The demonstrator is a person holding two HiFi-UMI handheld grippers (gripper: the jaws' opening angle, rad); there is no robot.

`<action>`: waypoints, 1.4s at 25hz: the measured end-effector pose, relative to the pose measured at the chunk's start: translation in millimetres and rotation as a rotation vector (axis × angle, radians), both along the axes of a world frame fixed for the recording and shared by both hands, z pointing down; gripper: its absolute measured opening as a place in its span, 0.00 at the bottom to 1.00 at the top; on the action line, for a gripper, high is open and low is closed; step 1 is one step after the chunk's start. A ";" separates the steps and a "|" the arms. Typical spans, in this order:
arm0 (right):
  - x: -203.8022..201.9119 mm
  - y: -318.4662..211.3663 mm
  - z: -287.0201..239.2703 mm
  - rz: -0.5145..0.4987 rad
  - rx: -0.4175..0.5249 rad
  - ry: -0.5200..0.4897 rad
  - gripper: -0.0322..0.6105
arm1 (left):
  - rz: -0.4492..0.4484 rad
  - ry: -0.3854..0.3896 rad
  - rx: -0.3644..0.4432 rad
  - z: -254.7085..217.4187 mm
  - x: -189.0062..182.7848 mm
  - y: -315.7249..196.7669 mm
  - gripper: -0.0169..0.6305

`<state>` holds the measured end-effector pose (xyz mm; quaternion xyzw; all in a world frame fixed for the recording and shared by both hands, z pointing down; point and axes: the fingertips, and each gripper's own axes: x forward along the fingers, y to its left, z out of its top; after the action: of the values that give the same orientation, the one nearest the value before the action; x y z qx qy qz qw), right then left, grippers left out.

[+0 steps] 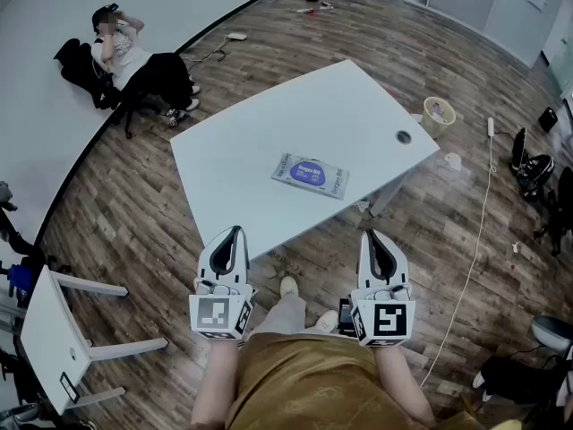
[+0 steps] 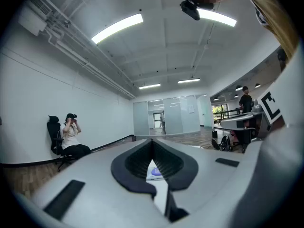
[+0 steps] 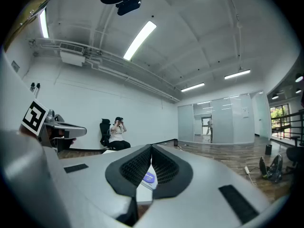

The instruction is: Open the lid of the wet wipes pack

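The wet wipes pack (image 1: 311,176) lies flat near the middle of the white table (image 1: 233,150); it is pale with a purple label, and its lid lies flat and closed. Both grippers hang level over the floor, just short of the table's near edge. My left gripper (image 1: 235,232) points at the pack from the lower left, jaws together and empty. My right gripper (image 1: 369,236) is also shut with nothing in it. The pack (image 2: 154,173) shows small behind the left gripper's (image 2: 152,142) closed jaws, and the pack (image 3: 149,178) shows likewise behind the right gripper's (image 3: 152,149) closed jaws.
A person (image 1: 121,52) sits on a chair by the far left wall. A small bin (image 1: 439,112) stands past the table's right corner. A white cable (image 1: 483,213) runs over the wood floor, with bags (image 1: 533,173) at the right. White furniture (image 1: 54,339) stands at lower left.
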<state>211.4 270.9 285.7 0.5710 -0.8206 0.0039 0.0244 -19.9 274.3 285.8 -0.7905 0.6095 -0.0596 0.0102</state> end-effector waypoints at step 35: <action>-52.7 -134.4 29.2 0.153 -0.091 0.131 0.06 | 0.099 0.089 -0.063 34.1 -71.0 -170.5 0.04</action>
<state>158.7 136.5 314.9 0.6294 -0.7701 0.0056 0.1033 -90.9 103.9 319.9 -0.8216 0.5671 -0.0430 -0.0391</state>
